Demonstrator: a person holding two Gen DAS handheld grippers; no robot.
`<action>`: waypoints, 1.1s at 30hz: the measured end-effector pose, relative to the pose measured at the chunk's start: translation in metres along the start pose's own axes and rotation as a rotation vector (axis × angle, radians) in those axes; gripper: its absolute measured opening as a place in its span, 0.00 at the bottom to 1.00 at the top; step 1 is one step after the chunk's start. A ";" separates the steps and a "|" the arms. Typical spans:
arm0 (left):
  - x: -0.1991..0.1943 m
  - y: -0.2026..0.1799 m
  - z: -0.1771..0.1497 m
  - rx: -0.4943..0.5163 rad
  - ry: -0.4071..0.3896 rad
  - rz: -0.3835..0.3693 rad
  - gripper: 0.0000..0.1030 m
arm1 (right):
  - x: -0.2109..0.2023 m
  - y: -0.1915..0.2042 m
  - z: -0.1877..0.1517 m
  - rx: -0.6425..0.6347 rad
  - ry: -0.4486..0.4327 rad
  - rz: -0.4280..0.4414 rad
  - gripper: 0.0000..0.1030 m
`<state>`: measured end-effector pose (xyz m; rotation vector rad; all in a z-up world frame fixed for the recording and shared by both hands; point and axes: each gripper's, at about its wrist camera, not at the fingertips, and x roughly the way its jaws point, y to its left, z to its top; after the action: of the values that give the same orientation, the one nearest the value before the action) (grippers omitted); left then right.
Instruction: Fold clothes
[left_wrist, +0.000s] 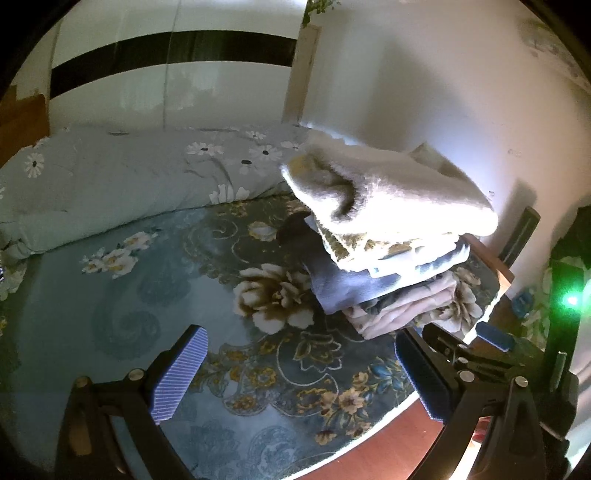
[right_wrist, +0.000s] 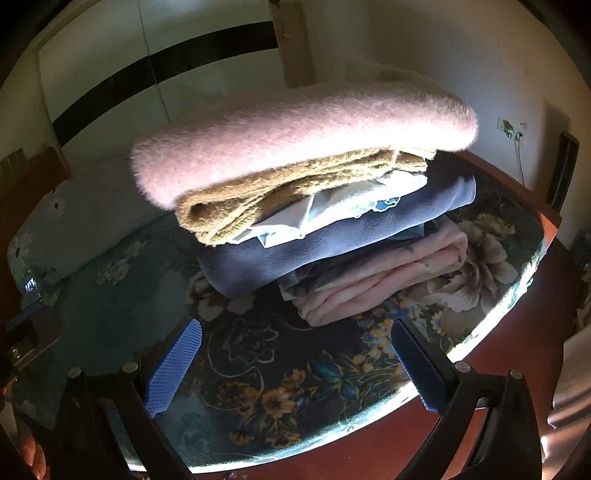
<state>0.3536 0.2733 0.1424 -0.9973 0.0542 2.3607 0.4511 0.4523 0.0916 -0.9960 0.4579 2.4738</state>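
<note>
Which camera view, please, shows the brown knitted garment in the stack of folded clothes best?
The right wrist view: the brown knitted garment lies close and sharply lit beneath the pink fuzzy top layer. The left wrist view shows only a thin, washed-out edge of it.

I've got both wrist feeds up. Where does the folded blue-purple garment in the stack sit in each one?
Left wrist: blue-purple garment right of centre, low in the stack, above the pale pink garment.
Right wrist: it spans the centre, under the white and brown layers, above the pale pink garment.
Shared landmark: the fluffy top garment crowning the stack.
</note>
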 end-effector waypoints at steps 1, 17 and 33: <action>0.000 -0.001 0.000 0.002 -0.001 0.007 1.00 | -0.002 0.001 -0.001 -0.002 -0.003 -0.004 1.00; 0.008 -0.005 -0.024 -0.006 0.008 0.101 1.00 | -0.021 0.021 -0.030 -0.057 -0.040 -0.074 1.00; -0.007 -0.013 -0.019 0.021 -0.032 0.079 1.00 | -0.038 0.021 -0.012 -0.042 -0.089 -0.112 1.00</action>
<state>0.3766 0.2763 0.1363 -0.9632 0.1078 2.4418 0.4723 0.4187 0.1134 -0.8974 0.3145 2.4243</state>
